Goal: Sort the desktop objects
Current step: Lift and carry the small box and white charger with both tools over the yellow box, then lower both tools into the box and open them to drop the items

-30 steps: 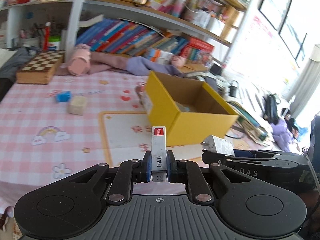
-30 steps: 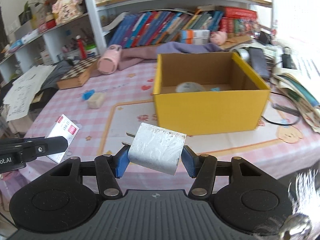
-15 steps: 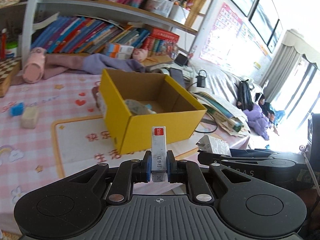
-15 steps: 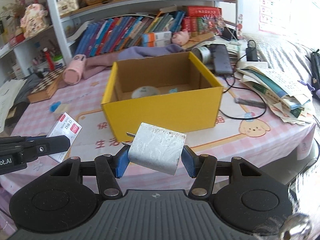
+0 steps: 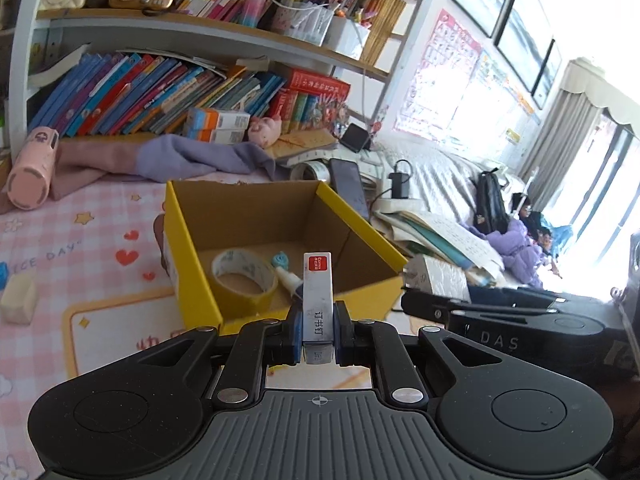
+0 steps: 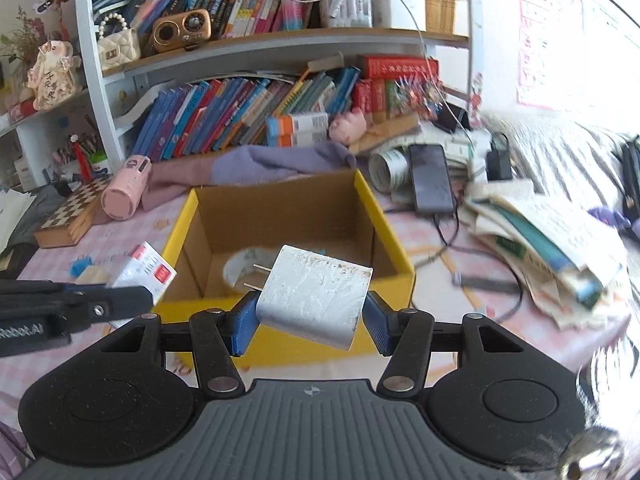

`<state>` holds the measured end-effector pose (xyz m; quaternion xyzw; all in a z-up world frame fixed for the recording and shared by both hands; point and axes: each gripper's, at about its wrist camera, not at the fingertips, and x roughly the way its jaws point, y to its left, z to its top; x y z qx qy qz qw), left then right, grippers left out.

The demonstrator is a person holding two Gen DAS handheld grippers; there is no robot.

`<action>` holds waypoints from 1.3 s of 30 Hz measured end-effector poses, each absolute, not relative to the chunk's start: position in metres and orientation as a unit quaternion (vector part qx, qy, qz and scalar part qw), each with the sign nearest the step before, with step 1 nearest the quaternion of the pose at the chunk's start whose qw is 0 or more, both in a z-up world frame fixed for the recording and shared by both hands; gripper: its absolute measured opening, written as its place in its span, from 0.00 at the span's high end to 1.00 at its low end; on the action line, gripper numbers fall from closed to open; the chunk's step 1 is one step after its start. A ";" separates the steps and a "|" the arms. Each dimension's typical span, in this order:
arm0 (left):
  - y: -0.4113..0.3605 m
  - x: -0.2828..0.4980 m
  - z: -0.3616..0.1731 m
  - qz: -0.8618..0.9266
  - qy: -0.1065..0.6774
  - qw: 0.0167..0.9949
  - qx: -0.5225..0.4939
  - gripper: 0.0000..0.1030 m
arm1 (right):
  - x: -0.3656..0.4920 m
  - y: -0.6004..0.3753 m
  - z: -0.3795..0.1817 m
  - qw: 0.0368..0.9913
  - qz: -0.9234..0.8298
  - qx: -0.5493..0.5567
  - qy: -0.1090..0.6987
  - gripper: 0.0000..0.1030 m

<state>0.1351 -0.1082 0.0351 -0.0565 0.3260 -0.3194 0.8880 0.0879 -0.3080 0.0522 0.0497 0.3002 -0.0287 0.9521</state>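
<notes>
Hovering before the yellow box (image 5: 288, 248), the staple box (image 5: 318, 300) is clamped upright in the left tool (image 5: 318, 336); the charger (image 6: 314, 296) is gripped by the right tool (image 6: 312, 326), equally near.

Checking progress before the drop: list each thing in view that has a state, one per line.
left gripper: shut on staple box
right gripper: shut on white charger, prongs pointing left
yellow box: open
tape roll: lying flat in box
pink bottle: lying on its side
</notes>
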 end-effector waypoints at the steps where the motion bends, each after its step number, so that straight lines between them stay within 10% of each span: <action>1: -0.113 0.139 0.035 -0.316 0.326 0.889 -0.055 0.87 | 0.094 -0.312 0.052 0.952 -0.024 0.048 0.300 0.48; 39: -0.220 0.234 -0.020 -0.243 0.445 0.859 0.068 0.87 | 0.309 -0.347 -0.024 0.870 0.158 0.031 0.466 0.48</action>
